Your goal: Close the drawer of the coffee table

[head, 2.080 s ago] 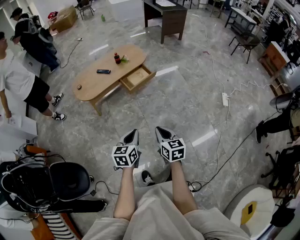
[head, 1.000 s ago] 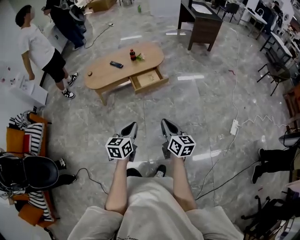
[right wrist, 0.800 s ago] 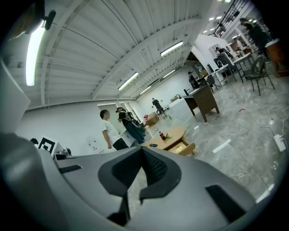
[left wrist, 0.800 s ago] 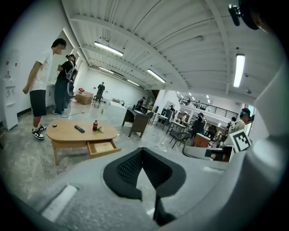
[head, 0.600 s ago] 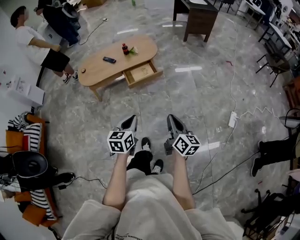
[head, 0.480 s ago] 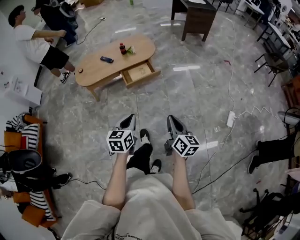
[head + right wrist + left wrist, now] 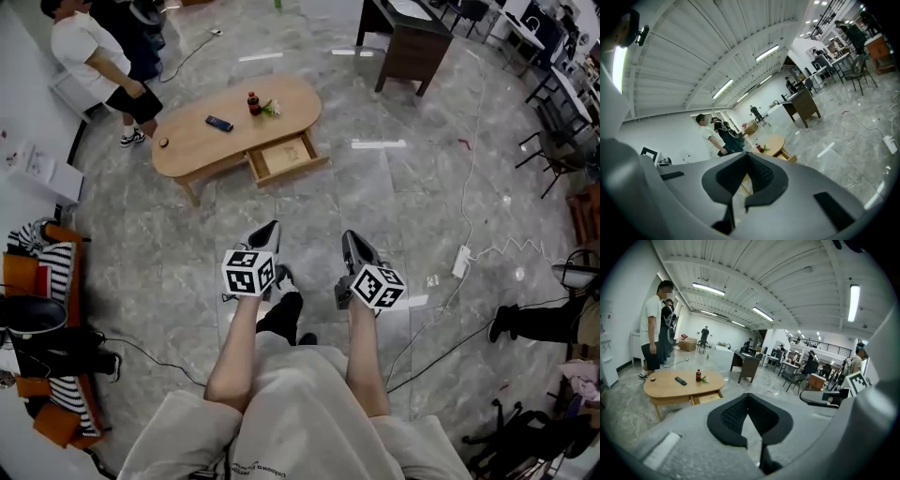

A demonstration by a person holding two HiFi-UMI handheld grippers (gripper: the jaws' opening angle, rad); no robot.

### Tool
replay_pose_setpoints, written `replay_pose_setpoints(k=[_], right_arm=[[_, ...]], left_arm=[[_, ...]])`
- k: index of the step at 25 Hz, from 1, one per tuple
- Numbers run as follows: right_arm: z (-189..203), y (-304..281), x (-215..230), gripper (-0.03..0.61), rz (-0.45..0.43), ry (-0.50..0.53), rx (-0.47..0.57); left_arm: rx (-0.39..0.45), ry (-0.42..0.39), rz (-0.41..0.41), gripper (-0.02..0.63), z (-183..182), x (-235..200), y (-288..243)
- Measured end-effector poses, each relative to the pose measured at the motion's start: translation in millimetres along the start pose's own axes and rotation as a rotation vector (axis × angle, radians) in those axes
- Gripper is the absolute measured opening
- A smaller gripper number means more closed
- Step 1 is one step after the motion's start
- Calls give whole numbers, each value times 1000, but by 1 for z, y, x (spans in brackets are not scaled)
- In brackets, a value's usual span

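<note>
The oval wooden coffee table (image 7: 202,141) stands on the grey floor well ahead of me. Its drawer (image 7: 286,157) is pulled out on the side facing me. A red-capped bottle (image 7: 251,103) and a dark remote (image 7: 220,123) lie on top. My left gripper (image 7: 269,230) and right gripper (image 7: 350,239) are held side by side in front of my body, both shut and empty, far short of the drawer. The table (image 7: 670,384) shows past the left gripper (image 7: 747,395) in the left gripper view. In the right gripper view the table (image 7: 774,143) sits beyond the right gripper (image 7: 747,154).
Two people (image 7: 94,47) stand by the table's far left end. A dark desk (image 7: 405,33) is at the back. A power strip with cables (image 7: 460,261) lies on the floor to the right. A chair and striped clutter (image 7: 37,319) crowd the left edge.
Both grippers have moved forward together with me as I walk toward the table. The bystanders at the table's left end have shifted. The jaws stay shut.
</note>
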State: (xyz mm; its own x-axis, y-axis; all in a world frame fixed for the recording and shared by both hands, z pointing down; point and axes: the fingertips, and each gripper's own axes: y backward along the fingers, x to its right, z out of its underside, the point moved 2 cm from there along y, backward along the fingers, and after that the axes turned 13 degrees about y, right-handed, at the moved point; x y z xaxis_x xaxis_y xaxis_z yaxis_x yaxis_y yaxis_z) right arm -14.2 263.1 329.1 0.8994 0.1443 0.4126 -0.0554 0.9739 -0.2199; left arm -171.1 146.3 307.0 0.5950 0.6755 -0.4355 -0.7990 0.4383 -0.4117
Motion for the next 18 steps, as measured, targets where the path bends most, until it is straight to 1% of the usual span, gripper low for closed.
replay_pose_setpoints(k=[3,5,8,10,13,16,18], right_arm=[[-13,-33,0,15,-10,18,-19],[-22,-55,-1,15,-17,27,-24],[-35,-85,-2,15,-25,51,-31],[-41,-106,1,15,-29,64,-40],[-46,-138,12,15,-23,51,-47],[-48,-172,22,15,0,39,-66],[-51,-193,25,15,7,45,-92]], left_arm=[[-4,-32,-40,8,-27,-16,-18],[-5,-42,-50,8,-44,-25,-29],[-6,-38,-49,8,-64,-39,-49],[-4,-32,-64,8,-75,-52,-64],[-14,-40,-87,8,-89,-72,-92],[-32,-15,-89,8,-102,-96,-117],[-37,33,-82,8,-110,-111,-131]])
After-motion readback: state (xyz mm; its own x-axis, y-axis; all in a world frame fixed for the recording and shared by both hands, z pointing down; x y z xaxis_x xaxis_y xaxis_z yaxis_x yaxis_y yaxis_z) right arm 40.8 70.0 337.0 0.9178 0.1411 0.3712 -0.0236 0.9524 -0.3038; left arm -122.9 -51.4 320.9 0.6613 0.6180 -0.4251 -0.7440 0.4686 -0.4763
